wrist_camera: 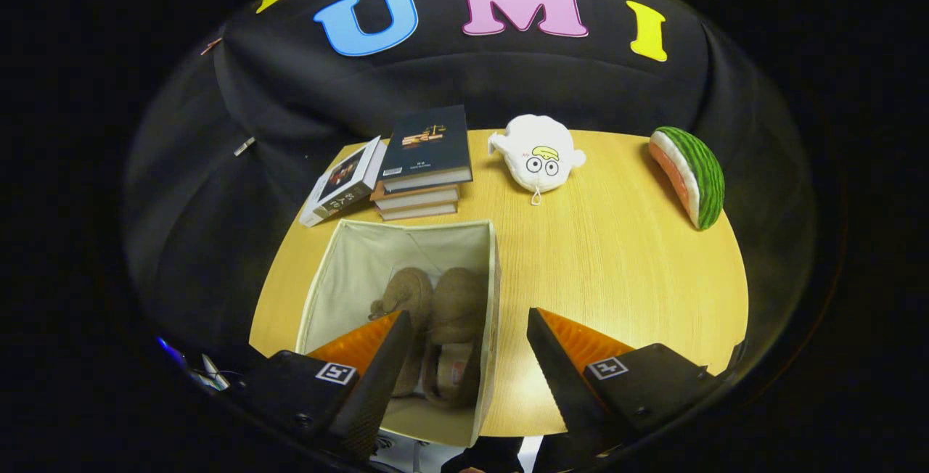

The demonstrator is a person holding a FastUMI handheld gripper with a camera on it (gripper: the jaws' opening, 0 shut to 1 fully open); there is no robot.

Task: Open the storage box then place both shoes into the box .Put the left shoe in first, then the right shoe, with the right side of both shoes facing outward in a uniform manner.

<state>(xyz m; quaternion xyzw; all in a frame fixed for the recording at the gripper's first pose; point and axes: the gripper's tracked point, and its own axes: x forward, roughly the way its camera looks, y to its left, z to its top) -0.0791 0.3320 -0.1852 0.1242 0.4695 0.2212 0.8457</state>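
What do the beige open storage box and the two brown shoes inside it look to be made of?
The beige open storage box looks like soft woven fabric, matte: its walls crease and sag slightly. The two brown shoes lying inside look fuzzy, probably suede or fleece, with a paler lining; the exact material is unclear. The gripper hangs open above the box, its fingers touching nothing.

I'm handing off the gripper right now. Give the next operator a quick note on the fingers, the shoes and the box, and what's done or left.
Gripper: fingers open, holding nothing, raised over the storage box's right wall.
Storage box: open on the table, just ahead of the book stack.
Both shoes lie inside side by side: one on the left, the other on the right.
Done: box open, both shoes in.
Left: check the shoes' facing; I can't tell it from here.
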